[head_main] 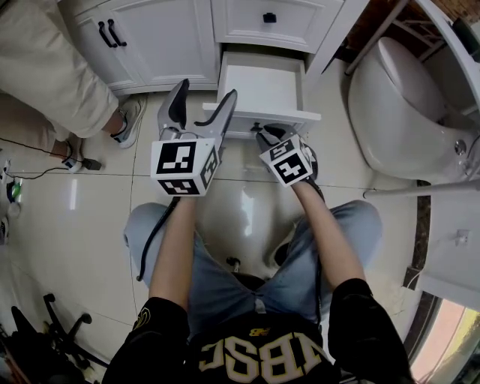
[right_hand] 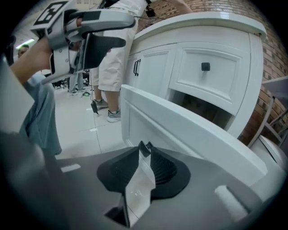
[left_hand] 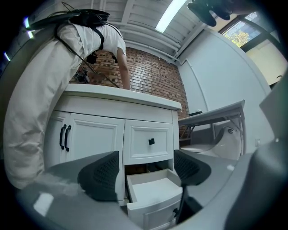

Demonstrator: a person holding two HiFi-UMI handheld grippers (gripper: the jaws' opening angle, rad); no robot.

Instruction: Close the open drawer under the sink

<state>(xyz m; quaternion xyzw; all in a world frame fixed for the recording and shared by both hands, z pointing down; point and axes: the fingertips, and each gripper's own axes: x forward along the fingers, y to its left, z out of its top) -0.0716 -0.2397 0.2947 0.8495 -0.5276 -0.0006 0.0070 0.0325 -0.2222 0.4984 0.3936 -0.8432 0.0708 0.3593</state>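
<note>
Two grippers: only its own view shows right gripper (right_hand: 145, 152) clamped on the knob (right_hand: 144, 146) of the drawer (head_main: 262, 86); left gripper (left_hand: 146, 173) gapes wide, empty.

This is a bathroom, though seemingly one set up inside a larger workspace rather than a home. A white vanity cabinet (left_hand: 96, 134) with black handles (head_main: 111, 34), a pale top surface (left_hand: 121, 95) and a pulled-out drawer (head_main: 262, 86) stands beside a white toilet (head_main: 397, 112) on a glossy tiled floor (head_main: 90, 232). Behind the vanity is a bare brick wall (left_hand: 153, 76) under a ribbed ceiling with a strip light (left_hand: 171, 13), while cables (head_main: 82, 163) trail across the tiles and a wheeled chair base (head_main: 61, 336) sits close by.
</note>
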